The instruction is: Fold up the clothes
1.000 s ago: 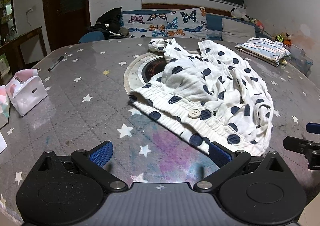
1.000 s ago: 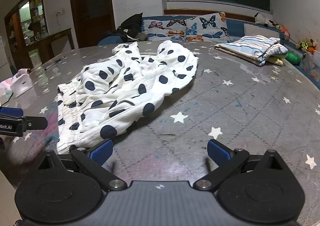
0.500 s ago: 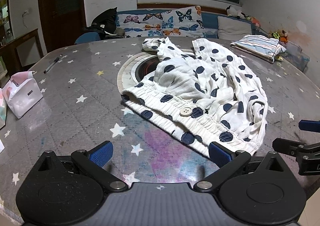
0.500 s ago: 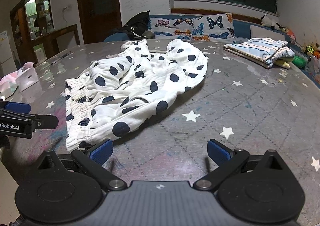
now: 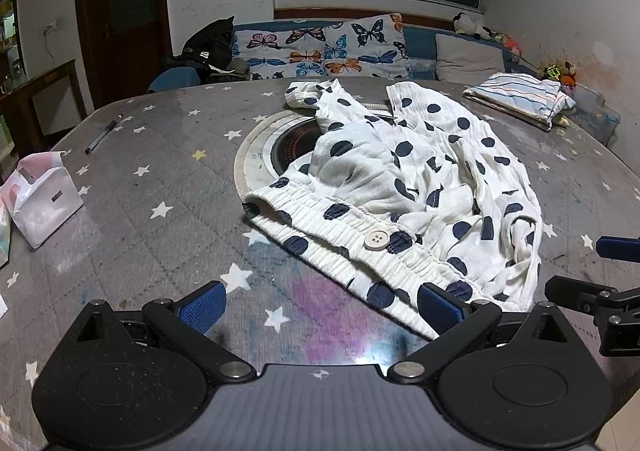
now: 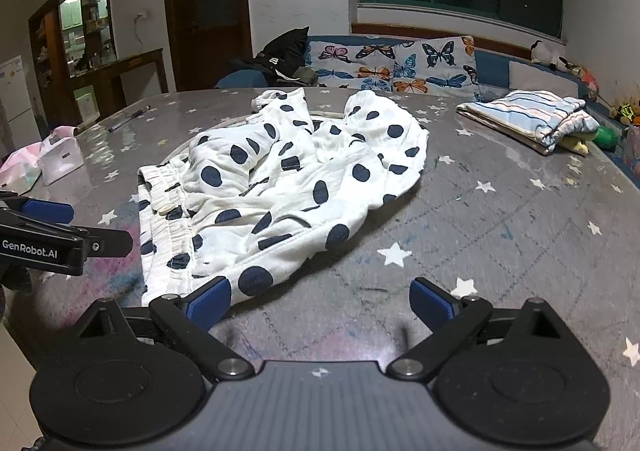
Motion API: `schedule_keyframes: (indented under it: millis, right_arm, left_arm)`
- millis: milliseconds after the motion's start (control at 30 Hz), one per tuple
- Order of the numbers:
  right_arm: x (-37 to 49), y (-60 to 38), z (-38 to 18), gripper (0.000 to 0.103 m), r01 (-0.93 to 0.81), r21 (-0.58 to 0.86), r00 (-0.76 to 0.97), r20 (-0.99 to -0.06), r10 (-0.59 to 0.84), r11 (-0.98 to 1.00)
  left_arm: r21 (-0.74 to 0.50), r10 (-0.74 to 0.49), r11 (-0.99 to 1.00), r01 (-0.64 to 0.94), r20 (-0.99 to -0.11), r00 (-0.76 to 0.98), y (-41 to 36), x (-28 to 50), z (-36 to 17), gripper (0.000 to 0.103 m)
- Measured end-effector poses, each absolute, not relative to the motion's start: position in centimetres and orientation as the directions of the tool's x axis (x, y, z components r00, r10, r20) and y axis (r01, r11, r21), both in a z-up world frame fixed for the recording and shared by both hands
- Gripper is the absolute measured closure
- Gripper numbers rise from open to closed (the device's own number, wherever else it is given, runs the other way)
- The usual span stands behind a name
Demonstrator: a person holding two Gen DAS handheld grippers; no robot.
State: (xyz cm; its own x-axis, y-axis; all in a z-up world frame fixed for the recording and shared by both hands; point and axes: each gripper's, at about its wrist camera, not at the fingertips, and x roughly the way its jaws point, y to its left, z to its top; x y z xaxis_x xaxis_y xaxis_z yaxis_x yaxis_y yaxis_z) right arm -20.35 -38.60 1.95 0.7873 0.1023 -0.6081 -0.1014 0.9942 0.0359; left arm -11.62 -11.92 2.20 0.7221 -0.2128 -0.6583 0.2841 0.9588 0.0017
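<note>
We find the polka-dot garment (image 5: 404,187) lying crumpled and unfolded near the middle of the star-patterned table (image 5: 160,187), its ribbed waistband (image 5: 340,247) with the single button (image 5: 375,240) turned toward us and part of it draped over the round inset (image 5: 260,155); no fold has been made in it yet, so nearly the whole job on this piece is left. Our left gripper (image 5: 320,301) and right gripper (image 6: 320,299) both hover at the near edge with jaws spread wide and empty, the waistband corner just beside their inner pads, though we cannot say whether any pad touches cloth. The striped bundle (image 6: 528,117) at the far right looks already folded, probably an earlier piece.
</note>
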Motion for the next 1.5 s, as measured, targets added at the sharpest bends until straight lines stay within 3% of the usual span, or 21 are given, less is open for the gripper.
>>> schedule_keyframes:
  millis: [900, 1333, 1400, 1467, 1500]
  right_arm:
    - [-17.2, -38.6, 2.6, 0.023, -0.153, 0.039, 0.771, -0.620, 0.143, 0.988]
    - [-16.2, -38.6, 2.5, 0.030, -0.170, 0.071, 0.748, -0.640, 0.175, 0.983]
    - [-16.3, -38.6, 2.4, 0.032, -0.174, 0.071, 0.745, -0.643, 0.178, 0.982]
    - [-16.3, -38.5, 2.4, 0.034, -0.176, 0.073, 0.742, -0.645, 0.181, 0.982]
    - [-16.3, -38.5, 2.3, 0.035, -0.175, 0.075, 0.741, -0.646, 0.182, 0.982]
  left_arm:
    - [0.072, -0.203, 0.949, 0.307, -0.605, 0.770, -13.7, -4.8, 3.2, 0.003]
    - [0.062, -0.237, 0.923, 0.380, -0.686, 0.688, -13.0, 0.1, 0.8, 0.025]
    - [0.034, -0.261, 0.919, 0.394, -0.697, 0.668, -12.8, 0.3, 0.4, 0.035]
    - [-0.008, -0.302, 0.909, 0.416, -0.700, 0.647, -12.6, 0.2, 0.4, 0.053]
    - [-0.014, -0.312, 0.906, 0.423, -0.698, 0.645, -12.7, 0.1, 0.4, 0.055]
